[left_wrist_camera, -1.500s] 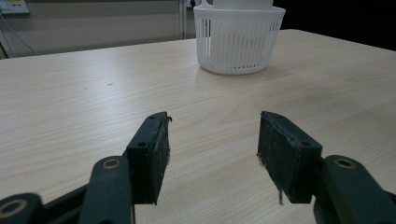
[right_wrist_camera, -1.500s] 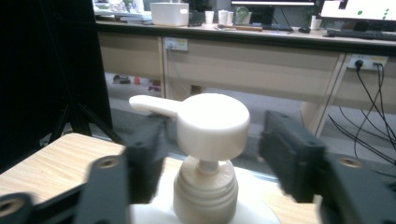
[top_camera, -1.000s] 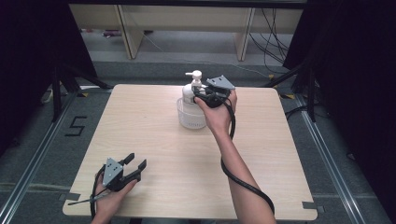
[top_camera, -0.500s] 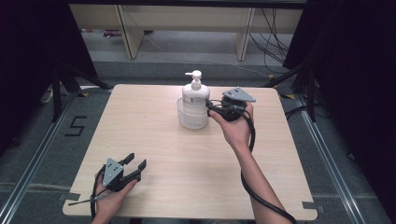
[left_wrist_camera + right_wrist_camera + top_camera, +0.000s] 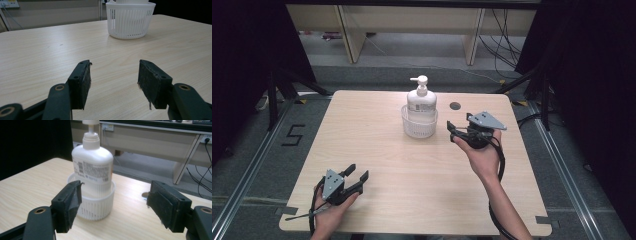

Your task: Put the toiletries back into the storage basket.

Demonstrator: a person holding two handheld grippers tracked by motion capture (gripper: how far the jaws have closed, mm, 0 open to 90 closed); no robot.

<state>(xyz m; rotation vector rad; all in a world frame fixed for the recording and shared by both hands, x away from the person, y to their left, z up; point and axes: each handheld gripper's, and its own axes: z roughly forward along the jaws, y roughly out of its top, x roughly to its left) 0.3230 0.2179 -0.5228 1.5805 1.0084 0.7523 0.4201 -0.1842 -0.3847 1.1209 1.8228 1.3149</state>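
My left gripper [image 5: 357, 179] is black, topped with a grey three-cornered plate, and a black cable trails from its back. My right gripper [image 5: 455, 131] is the same build: black body, grey plate, and a thick black cable looping along my forearm. Each jaw is a flat black block with a rough dark pad, small screw holes, and a brass-ringed pivot. My forearms are bare, with no sleeves.

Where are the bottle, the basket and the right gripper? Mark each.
bottle [image 5: 421, 101], high view, on its white body.
basket [image 5: 419, 129], high view, on its slatted front wall.
right gripper [image 5: 451, 129], high view, between its fingertips.
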